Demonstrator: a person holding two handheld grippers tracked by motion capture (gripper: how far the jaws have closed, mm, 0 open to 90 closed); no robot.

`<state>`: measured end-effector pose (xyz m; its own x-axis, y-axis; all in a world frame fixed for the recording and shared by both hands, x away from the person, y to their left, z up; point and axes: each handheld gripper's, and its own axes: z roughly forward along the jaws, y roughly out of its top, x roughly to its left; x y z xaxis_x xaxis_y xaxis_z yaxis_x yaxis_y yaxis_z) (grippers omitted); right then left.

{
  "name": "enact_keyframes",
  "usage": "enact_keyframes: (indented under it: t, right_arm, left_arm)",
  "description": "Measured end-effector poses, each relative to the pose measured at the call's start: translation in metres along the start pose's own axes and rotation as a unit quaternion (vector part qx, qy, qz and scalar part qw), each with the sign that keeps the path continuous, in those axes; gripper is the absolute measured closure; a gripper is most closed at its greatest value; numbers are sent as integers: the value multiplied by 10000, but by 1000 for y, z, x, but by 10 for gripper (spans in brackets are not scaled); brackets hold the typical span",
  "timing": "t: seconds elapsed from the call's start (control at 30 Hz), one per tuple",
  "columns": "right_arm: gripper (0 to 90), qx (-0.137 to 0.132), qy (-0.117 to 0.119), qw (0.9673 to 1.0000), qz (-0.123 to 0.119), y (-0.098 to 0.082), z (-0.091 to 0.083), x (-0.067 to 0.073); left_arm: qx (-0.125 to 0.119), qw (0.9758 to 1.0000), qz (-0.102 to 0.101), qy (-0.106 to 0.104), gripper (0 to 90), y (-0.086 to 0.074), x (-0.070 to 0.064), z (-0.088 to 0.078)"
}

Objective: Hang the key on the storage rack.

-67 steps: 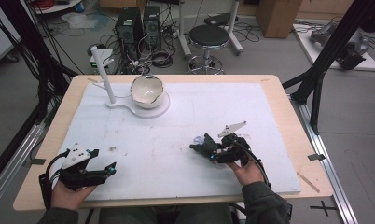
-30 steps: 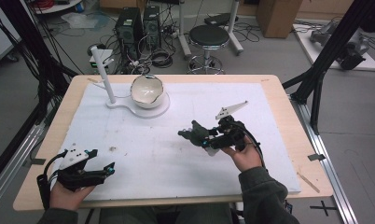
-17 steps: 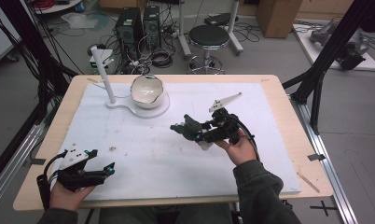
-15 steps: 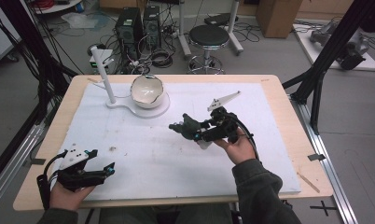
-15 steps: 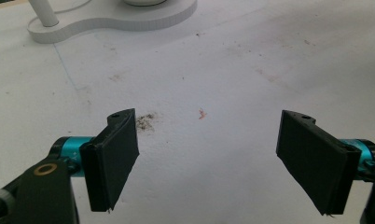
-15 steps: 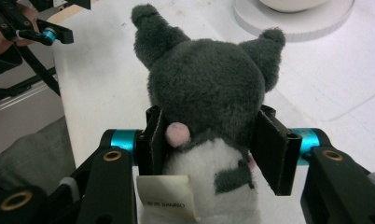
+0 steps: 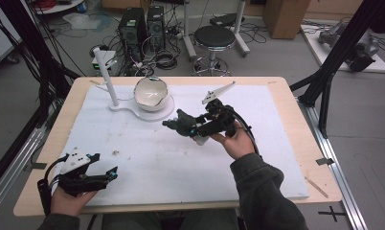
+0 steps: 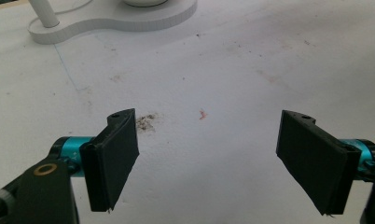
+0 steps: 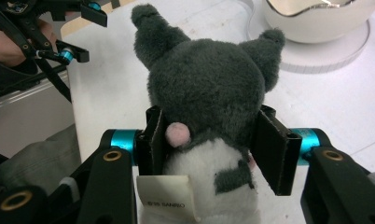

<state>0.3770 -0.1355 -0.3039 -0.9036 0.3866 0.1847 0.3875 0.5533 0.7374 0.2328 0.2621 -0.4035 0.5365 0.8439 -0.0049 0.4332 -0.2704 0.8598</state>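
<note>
Two grippers work over the white mat (image 7: 133, 158) that covers the wooden table (image 7: 296, 120). The right gripper (image 7: 193, 127), held in the person's right hand (image 7: 236, 141) above the middle of the mat, has its jaws pinched on a small grey-and-white plush toy (image 9: 206, 98). In the right gripper view the black pads press into the toy's sides just under its dark, two-eared head, a pink spot sits by the left pad, and a white sewn-in label (image 9: 167, 196) hangs from its white body. In the high view the toy (image 7: 181, 123) is lifted clear of the mat, its head pointing toward the white egg-shaped bowl (image 7: 151, 93), which stands near it on a flat white stand (image 7: 133, 108). A white upright post (image 7: 106, 76) rises from the far-left end of that stand. The left gripper (image 7: 107, 175) lies low at the near-left corner of the mat in the person's left hand (image 7: 68, 199), well apart from the toy. In the left gripper view its jaws stand spread wide, with nothing between the pads (image 8: 113, 156) except bare mat marked by a small brown smudge (image 8: 146, 122) and a tiny red fleck (image 8: 203, 114); the edge of the white stand (image 8: 115, 23) lies beyond.
</note>
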Motion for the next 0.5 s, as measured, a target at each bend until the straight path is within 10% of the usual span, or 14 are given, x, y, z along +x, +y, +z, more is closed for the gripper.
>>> enact_keyframes:
  t: [0.5]
  right_arm:
    - [493, -41, -19, 9999, -136, 19, 7, 1]
  left_arm:
    - [3, 10000, 1, -9, 210, 0, 0, 0]
